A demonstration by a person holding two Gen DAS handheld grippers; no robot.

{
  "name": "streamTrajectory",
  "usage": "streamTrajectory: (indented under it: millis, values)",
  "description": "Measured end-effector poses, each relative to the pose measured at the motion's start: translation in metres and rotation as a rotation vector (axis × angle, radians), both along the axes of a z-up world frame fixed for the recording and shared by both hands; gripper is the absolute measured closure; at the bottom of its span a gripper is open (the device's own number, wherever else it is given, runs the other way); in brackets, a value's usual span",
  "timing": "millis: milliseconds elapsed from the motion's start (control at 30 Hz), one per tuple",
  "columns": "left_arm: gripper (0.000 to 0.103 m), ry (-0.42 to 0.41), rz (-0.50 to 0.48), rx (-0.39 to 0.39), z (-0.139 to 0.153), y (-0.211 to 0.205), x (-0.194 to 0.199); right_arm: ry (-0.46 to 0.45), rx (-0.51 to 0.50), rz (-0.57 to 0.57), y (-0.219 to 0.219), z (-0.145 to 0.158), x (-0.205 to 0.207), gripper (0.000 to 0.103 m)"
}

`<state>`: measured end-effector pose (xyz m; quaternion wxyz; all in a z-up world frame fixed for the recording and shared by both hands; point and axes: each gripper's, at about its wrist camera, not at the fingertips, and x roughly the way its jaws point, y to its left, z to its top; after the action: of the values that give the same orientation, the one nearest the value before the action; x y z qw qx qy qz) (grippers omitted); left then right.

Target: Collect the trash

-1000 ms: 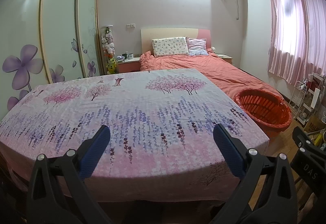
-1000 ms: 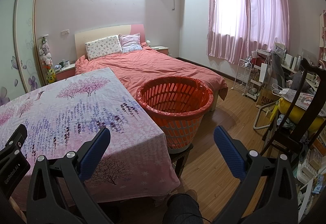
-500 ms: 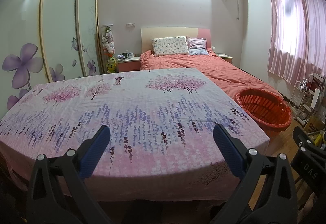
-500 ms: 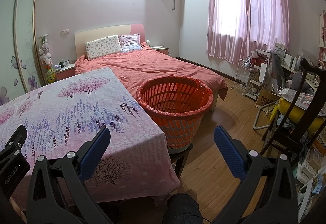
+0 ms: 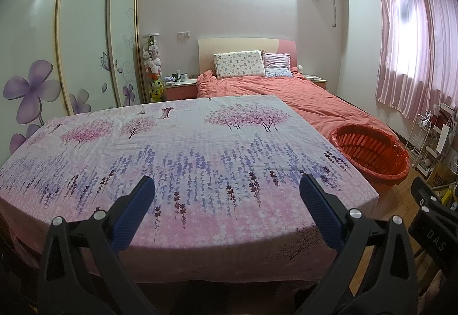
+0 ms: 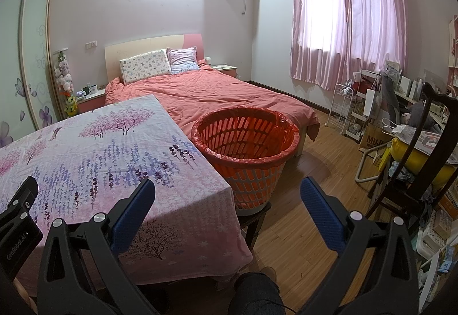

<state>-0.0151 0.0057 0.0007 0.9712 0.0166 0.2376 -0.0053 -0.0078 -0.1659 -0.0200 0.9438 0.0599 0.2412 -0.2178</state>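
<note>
An orange slotted basket [image 6: 246,149] lined with a red bag stands on a dark stool at the right edge of a table covered by a floral cloth [image 5: 186,160]; it also shows in the left wrist view [image 5: 372,154]. No trash shows on the cloth. My left gripper [image 5: 226,200] is open and empty above the table's near edge. My right gripper [image 6: 226,200] is open and empty, held near the table's front right corner, in front of the basket.
A bed with a salmon cover [image 6: 217,97] lies behind the table. A dark wooden chair [image 6: 415,166], a white rack [image 6: 346,106] and cluttered shelves stand at the right. A sliding wardrobe [image 5: 65,51] lines the left wall. Wooden floor [image 6: 315,171] runs right of the basket.
</note>
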Motion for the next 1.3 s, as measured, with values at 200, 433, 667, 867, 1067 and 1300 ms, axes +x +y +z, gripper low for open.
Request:
streamTrajectory:
  millis: [200,433,667,867,1067,1300]
  values:
    - [0.004,0.001,0.000,-0.001,-0.0004,-0.0008,-0.0006,0.001,0.000,0.000,0.0002,0.0001,0.0001,0.003]
    - [0.004,0.004,0.001,-0.002,-0.0024,0.0000,-0.0019,0.002,0.000,0.001,0.0007,0.0004,0.0006,0.003]
    - [0.004,0.011,0.002,-0.003,-0.0051,0.0001,-0.0018,0.004,-0.001,0.001,-0.0008,0.0008,-0.0028,0.003]
    - [0.004,0.013,0.002,-0.003,-0.0046,0.0010,-0.0006,0.005,-0.002,0.002,-0.0010,0.0014,-0.0033,0.003]
    - [0.004,0.016,0.000,-0.006,-0.0044,0.0002,-0.0009,0.005,0.000,0.001,-0.0005,0.0014,-0.0028,0.003]
    - [0.004,0.018,0.000,-0.006,-0.0048,0.0011,0.0002,0.005,-0.003,0.004,-0.0005,0.0006,-0.0042,0.003]
